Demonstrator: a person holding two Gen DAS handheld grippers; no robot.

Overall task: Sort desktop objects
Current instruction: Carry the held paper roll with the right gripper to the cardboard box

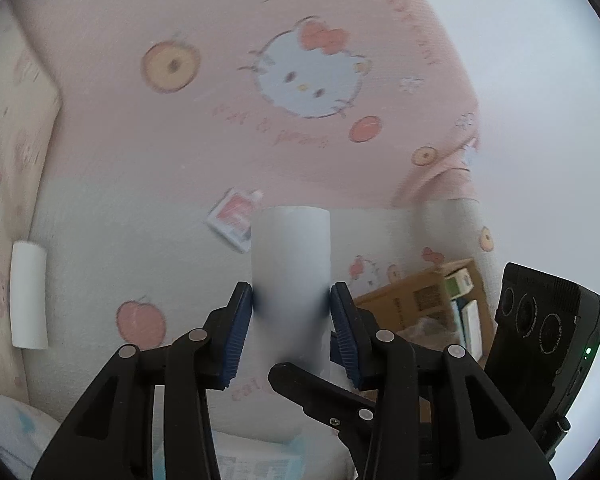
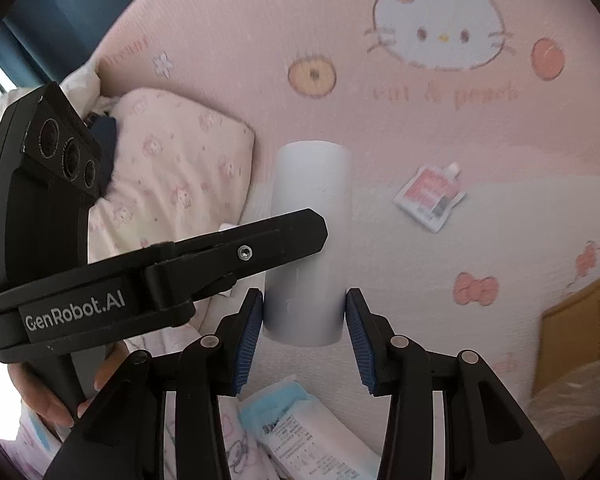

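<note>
**Two grippers, two white tubes**

My left gripper (image 1: 291, 304) squeezes a white paper tube (image 1: 290, 276) between its blue pads. My right gripper (image 2: 305, 312) squeezes another white paper tube (image 2: 309, 240). Both hang above the pink cat-print bedsheet (image 2: 440, 128).

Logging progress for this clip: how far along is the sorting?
Done: the cardboard box already holds a few small cartons. In hand: the left gripper and the right gripper both clamp one white cylinder. Left: a second white roll, the spouted pouch and a blue-and-white packet lie loose on the cartoon-cat sheet.
</note>
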